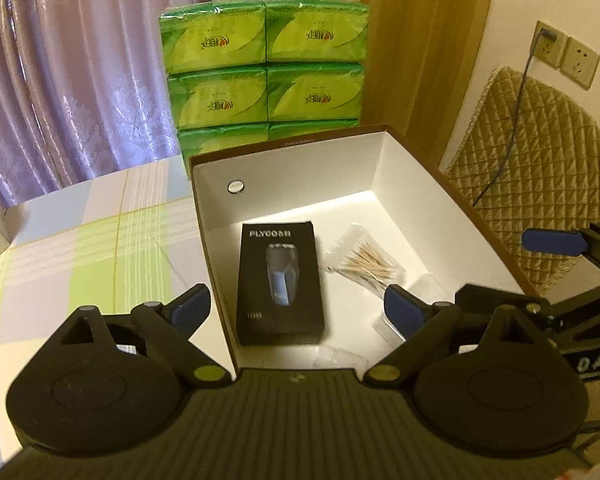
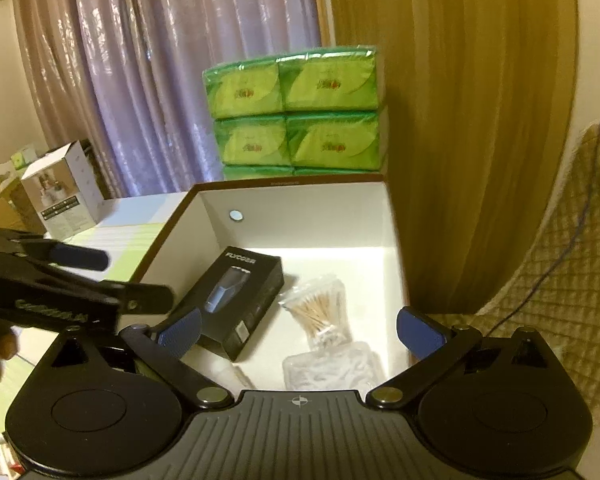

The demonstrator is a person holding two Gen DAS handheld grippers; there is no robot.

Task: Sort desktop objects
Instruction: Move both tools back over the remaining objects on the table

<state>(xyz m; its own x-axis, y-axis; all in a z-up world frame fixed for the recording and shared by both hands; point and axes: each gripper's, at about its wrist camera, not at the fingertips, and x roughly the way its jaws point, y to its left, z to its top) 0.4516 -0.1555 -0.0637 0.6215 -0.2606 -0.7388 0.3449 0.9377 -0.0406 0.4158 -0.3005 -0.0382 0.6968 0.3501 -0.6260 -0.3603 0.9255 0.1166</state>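
Nearest the lens, the left gripper (image 1: 296,308) hangs over the near edge of the box (image 1: 420,184), its blue-padded fingers spread wide and holding nothing. The right gripper (image 2: 300,330) hovers over the same box, just beside the left one, jaws likewise wide and empty. Behind the box, purple curtains (image 1: 72,80) and a wooden panel (image 1: 400,40) fill the background, with a quilted chair back (image 1: 540,184) to the right. A stack of green tissue packs (image 1: 264,68) stands against the box's far wall. The checked tablecloth (image 1: 80,248) carries a small white carton (image 2: 64,196) at its left. Inside the box lie a black shaver carton (image 1: 280,280) and, just right of it, a clear bag of cotton swabs (image 1: 364,260).
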